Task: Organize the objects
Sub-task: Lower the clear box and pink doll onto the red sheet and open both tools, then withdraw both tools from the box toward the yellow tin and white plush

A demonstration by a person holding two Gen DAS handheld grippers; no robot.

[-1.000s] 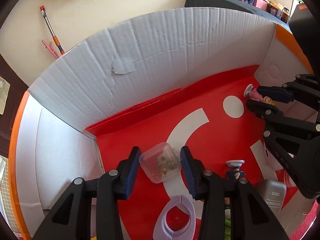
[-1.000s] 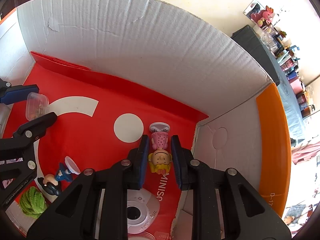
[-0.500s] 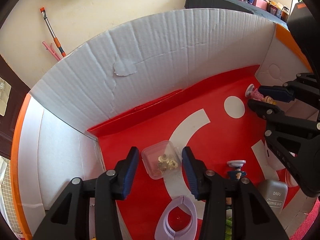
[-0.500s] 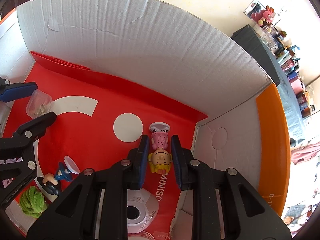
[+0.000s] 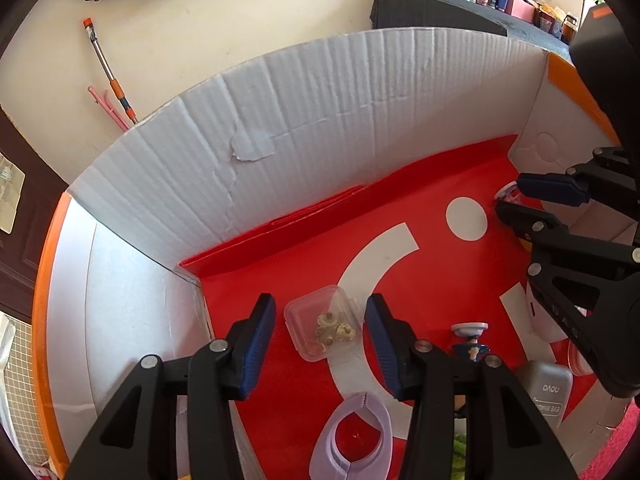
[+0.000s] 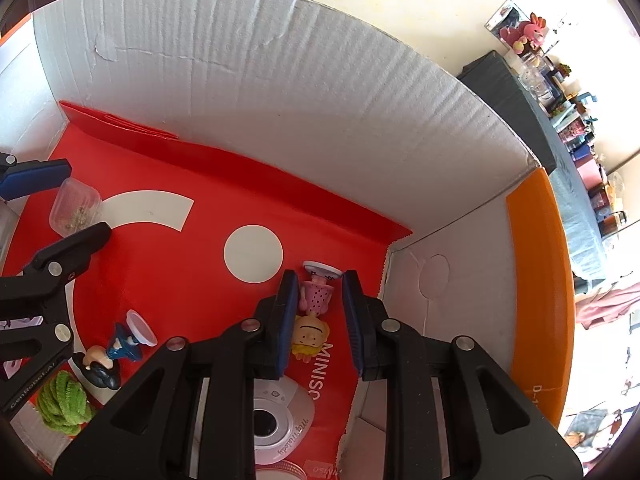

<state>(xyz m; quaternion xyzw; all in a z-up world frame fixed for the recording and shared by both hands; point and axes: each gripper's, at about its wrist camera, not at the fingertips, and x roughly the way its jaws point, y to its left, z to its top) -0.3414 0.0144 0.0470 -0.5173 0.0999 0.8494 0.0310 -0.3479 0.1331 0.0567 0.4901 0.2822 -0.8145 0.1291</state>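
A: Left wrist view. Left hand-held gripper apart, blue pads clear of the small clear box lying between them on the red floor of the cardboard box. Purple visor nearer the camera.

B: Right wrist view?

A: Right hand-held gripper clamped on the doll in the pink dress, low by the box's corner wall. A blue doll and a green fuzzy bundle lie to the left.

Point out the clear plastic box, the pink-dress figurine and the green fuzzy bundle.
clear plastic box [image 5: 323, 322]: left wrist view, on its lid centre.
pink-dress figurine [image 6: 316, 300]: right wrist view, on the dotted dress.
green fuzzy bundle [image 6: 64, 404]: right wrist view, on its middle.
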